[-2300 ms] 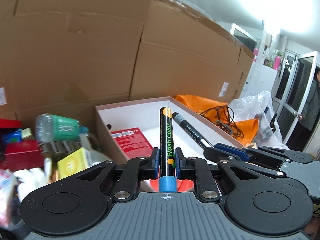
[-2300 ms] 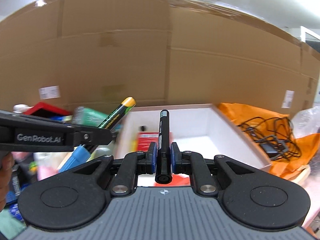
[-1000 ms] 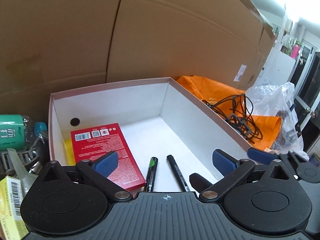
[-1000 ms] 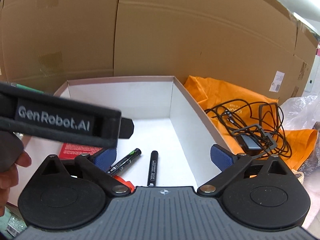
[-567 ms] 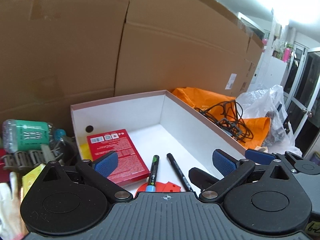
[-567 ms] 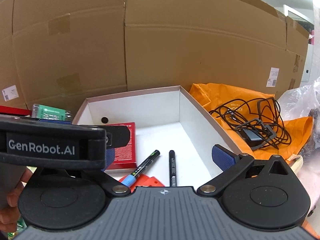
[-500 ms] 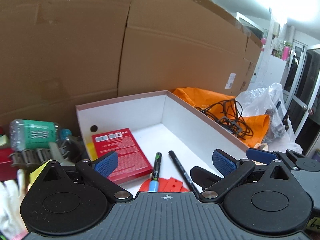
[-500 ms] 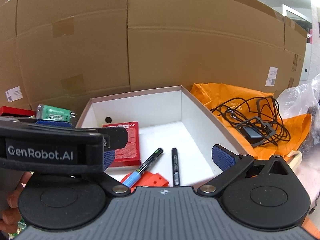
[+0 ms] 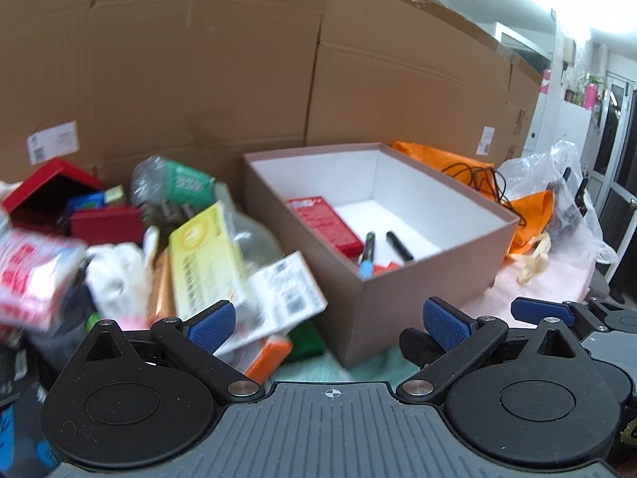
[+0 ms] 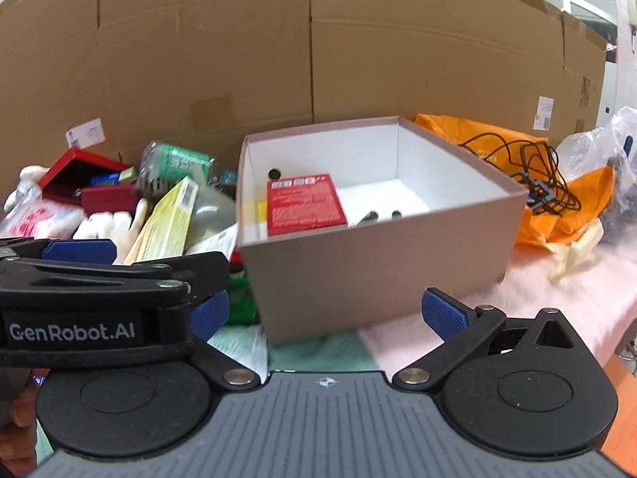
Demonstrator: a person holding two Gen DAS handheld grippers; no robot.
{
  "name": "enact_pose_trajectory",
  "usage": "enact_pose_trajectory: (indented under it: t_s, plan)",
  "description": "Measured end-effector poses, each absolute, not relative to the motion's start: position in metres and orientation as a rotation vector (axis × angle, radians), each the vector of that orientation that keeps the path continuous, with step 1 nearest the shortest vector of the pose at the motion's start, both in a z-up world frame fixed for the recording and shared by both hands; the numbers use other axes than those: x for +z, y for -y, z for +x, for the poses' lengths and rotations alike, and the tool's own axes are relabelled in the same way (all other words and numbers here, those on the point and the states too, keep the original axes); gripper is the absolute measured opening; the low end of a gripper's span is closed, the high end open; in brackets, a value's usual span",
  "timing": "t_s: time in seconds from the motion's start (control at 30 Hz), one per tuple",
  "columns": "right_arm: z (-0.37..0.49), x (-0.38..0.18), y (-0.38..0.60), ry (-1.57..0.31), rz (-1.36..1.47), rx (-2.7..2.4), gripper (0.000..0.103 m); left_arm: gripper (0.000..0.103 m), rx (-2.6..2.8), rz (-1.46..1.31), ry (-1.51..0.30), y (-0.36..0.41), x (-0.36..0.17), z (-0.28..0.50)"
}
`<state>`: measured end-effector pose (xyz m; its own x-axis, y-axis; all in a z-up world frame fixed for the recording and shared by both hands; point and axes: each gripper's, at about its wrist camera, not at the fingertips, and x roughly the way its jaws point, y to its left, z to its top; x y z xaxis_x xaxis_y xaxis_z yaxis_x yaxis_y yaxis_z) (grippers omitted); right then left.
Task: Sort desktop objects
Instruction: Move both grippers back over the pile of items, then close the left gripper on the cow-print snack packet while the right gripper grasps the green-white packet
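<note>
Both tools, left (image 9: 329, 322) and right (image 10: 326, 316), spread wide and empty, short of the open grey-brown cardboard box (image 9: 430, 279) (two black markers (image 9: 368, 253) inside)

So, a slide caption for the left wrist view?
Open left gripper faces the box holding two markers, beside a clutter pile.

1. The box (image 9: 430, 279) is sitting on the table, in front of the cardboard cartons (image 9: 358, 91).
2. The packet (image 9: 324, 219) and two markers, one marker (image 9: 367, 253) beside the other marker (image 9: 399, 245), are lying inside the box.
3. A pile of packages (image 9: 203, 255) is lying left of the box.
4. The bag with cables (image 10: 529, 183) is lying right of the box.
</note>
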<state>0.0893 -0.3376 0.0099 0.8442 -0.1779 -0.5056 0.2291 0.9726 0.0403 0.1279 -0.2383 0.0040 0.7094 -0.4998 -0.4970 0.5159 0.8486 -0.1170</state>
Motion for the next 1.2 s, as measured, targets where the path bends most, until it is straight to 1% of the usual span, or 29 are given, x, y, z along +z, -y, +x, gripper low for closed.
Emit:
enact_pose_trajectory:
  t_s: [0.27, 0.4, 0.6, 0.87, 1.07, 1.1, 1.13, 1.2]
  plan:
    - [0.06, -0.007, 0.283, -0.523, 0.047, -0.156, 0.103, 0.103, -0.499, 0.013, -0.54, 0.176, -0.015, 0.088]
    - [0.056, -0.018, 0.256, -0.53, -0.003, -0.097, 0.103, 0.103, -0.47, -0.01, -0.57, 0.147, -0.027, 0.076]
    - [0.055, -0.036, 0.228, -0.587, 0.014, 0.016, 0.103, 0.103, -0.423, -0.026, -0.59, 0.111, -0.043, 0.066]
    - [0.06, -0.051, 0.21, -0.607, 0.038, 0.084, 0.103, 0.103, -0.384, -0.081, -0.623, 0.071, -0.056, 0.07]
    - [0.067, -0.055, 0.223, -0.596, 0.005, 0.002, 0.102, 0.095, -0.459, -0.108, -0.653, 0.081, -0.06, 0.082]
    - [0.068, -0.055, 0.229, -0.591, 0.011, -0.012, 0.102, 0.089, -0.472, -0.099, -0.661, 0.087, -0.062, 0.085]
    - [0.07, -0.055, 0.233, -0.59, 0.013, -0.027, 0.102, 0.086, -0.483, -0.101, -0.671, 0.091, -0.065, 0.089]
    - [0.073, -0.058, 0.24, -0.59, -0.012, -0.064, 0.102, 0.084, -0.48, -0.123, -0.701, 0.098, -0.07, 0.098]
